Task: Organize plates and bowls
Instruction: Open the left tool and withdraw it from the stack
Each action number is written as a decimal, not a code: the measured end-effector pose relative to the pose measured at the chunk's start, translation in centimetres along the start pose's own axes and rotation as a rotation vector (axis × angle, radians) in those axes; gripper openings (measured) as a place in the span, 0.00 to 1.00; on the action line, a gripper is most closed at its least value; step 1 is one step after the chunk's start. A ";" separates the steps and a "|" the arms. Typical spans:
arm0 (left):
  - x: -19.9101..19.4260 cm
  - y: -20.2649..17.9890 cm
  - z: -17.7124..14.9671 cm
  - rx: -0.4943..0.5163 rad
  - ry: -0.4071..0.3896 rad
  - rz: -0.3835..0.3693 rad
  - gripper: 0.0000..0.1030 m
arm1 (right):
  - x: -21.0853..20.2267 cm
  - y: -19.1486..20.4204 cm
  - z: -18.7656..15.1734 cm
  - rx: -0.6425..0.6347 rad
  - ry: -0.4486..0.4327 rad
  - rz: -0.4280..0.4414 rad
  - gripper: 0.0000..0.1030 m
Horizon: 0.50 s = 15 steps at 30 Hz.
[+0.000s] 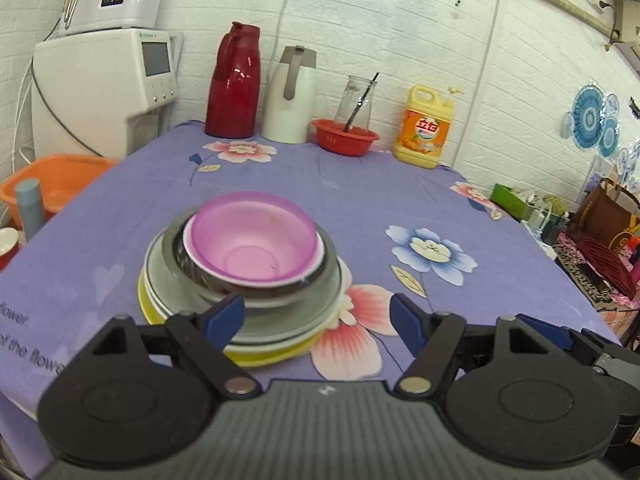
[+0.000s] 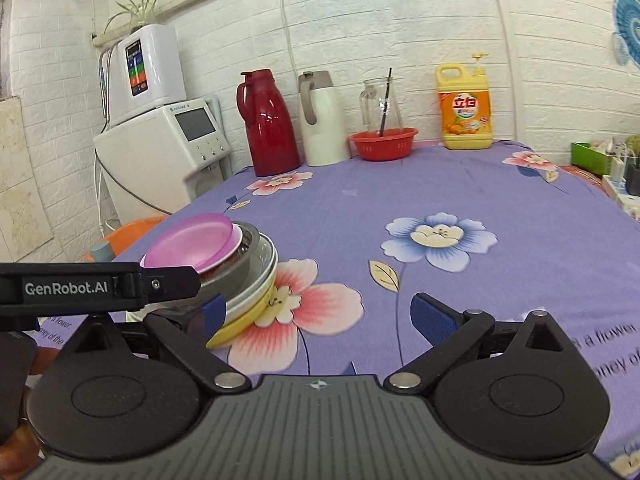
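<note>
A pink plastic bowl [image 1: 256, 246] sits nested in a steel bowl [image 1: 256, 280] atop grey [image 1: 280, 328] and yellow plates [image 1: 276, 354], the whole stack standing toward the near left part of a table draped in a purple floral cloth [image 1: 360, 200]. The left gripper [image 1: 318, 312] hovers just short of the stack with its blue pads spread and nothing between them; the right gripper [image 2: 316, 316] is likewise spread and empty, off to the stack's right side over a printed pink flower. The plastic bowl looks light and stiff, the steel one smooth and probably slippery, and the plates likely breakable, so a pinch on a rim would be the surest hold. Open cloth stretches to the right and toward the far edge, where a red thermos [image 1: 234, 84], a white thermos [image 1: 290, 98], a red basket [image 1: 346, 136] holding a glass jug [image 1: 356, 98] and a detergent bottle [image 1: 426, 128] line the wall. The left edge lies near the stack, with an orange basin [image 1: 56, 184] beyond it.
</note>
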<state>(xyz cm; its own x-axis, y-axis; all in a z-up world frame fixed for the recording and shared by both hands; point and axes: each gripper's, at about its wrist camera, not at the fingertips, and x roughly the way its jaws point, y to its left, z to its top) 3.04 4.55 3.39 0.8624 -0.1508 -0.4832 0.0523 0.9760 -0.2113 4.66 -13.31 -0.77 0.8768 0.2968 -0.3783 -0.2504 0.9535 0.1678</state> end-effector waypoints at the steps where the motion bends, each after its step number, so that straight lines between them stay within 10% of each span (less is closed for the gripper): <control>1: -0.3 -0.2 -0.4 0.003 -0.001 -0.004 0.70 | -0.5 -0.1 -0.3 -0.004 -0.007 -0.008 1.00; 15: -4.2 -0.6 -5.9 0.043 -0.026 0.001 0.70 | -3.2 0.1 -4.9 -0.036 0.036 -0.063 1.00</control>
<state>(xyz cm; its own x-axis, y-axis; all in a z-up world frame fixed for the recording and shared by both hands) -3.54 3.71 0.54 0.8755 -0.1462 -0.4607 0.0725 0.9821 -0.1738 -0.16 -13.92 -4.02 0.8762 0.2373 -0.4194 -0.2104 0.9714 0.1101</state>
